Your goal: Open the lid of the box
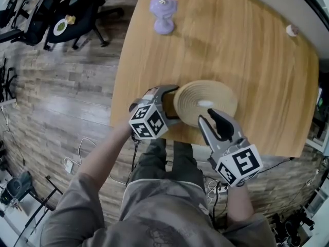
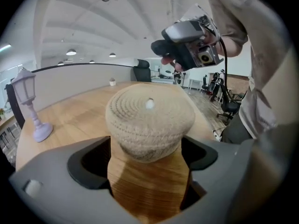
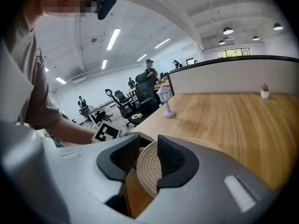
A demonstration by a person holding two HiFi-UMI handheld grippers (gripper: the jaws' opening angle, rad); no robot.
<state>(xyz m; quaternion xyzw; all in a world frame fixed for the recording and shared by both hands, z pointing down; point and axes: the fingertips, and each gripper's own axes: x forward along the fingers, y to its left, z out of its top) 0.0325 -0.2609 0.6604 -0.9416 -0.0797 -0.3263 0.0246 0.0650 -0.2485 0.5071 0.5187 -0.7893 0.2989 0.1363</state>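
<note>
I have the box (image 2: 147, 183) near the front edge of the bench (image 1: 247, 50), just in front of me, with both tools on it. In the left gripper view the left claw (image 1: 174, 105) has its jaws spread wide, one on each side of the brown body below the woven top. The body fills the gap between the pads, so I read that claw as clamped on the box to steady it.

The lid (image 1: 205, 99) is a round woven disc with a small pale knob at its middle, and it is wider than the body under it. The right claw (image 3: 148, 152) comes in from the near right. Its jaws are drawn close together with the near rim of the lid pinched between them, which shows plainly in the right gripper view.

As for progress, both grips look made but the opening itself is not done. From the head view the lid lies flat on the box with no gap that I can make out. What I think is left is to raise or tip the lid clear while the left side holds the body down.

A small lilac lantern ornament (image 1: 163, 15) stands well apart at the far side of the bench, out of the way.
</note>
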